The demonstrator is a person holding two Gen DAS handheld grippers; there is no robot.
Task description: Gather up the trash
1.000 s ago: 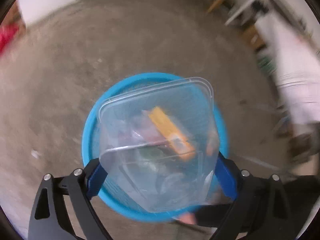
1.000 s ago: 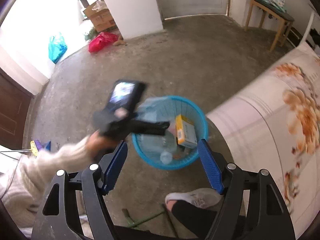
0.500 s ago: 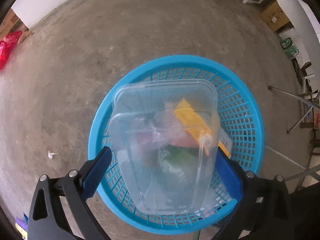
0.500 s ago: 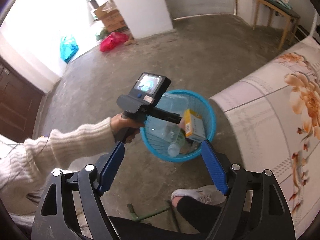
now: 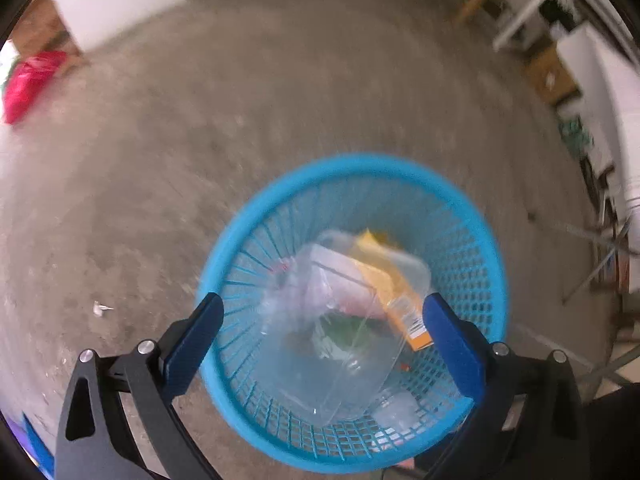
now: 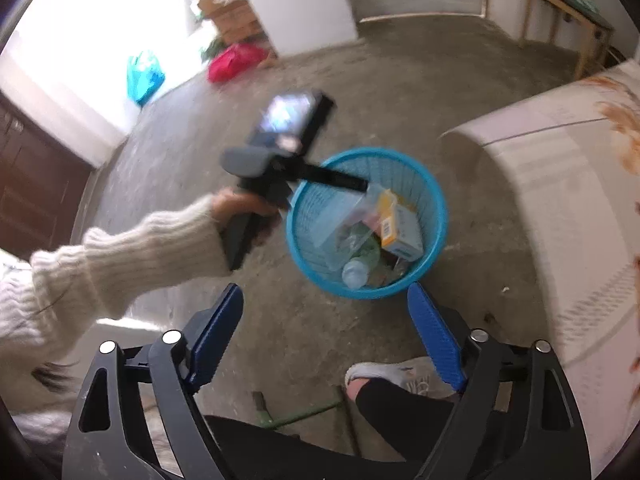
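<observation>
Bare concrete floor (image 5: pixel 280 100), rough and grey; flowered bed (image 6: pixel 560 200) just beside the bin. Blue mesh bin (image 5: pixel 352 159) on that floor, straight below the left gripper (image 5: pixel 322 300). Inside it, clear tub (image 5: pixel 344 360) lying tilted, long axis running away from the jaws, leaning over a yellow box (image 5: pixel 400 296) with a bottle (image 6: pixel 354 272) beside. Left jaws spread wide, one either side of the tub in view but above it and clear of its walls: let go, gripping nothing. Right gripper (image 6: pixel 324 289) nearer the person, short of the bin, jaws opening with only floor between them. Small white scrap (image 5: pixel 102 308) on the floor left of the bin, near the left hand: probably the next pick.
</observation>
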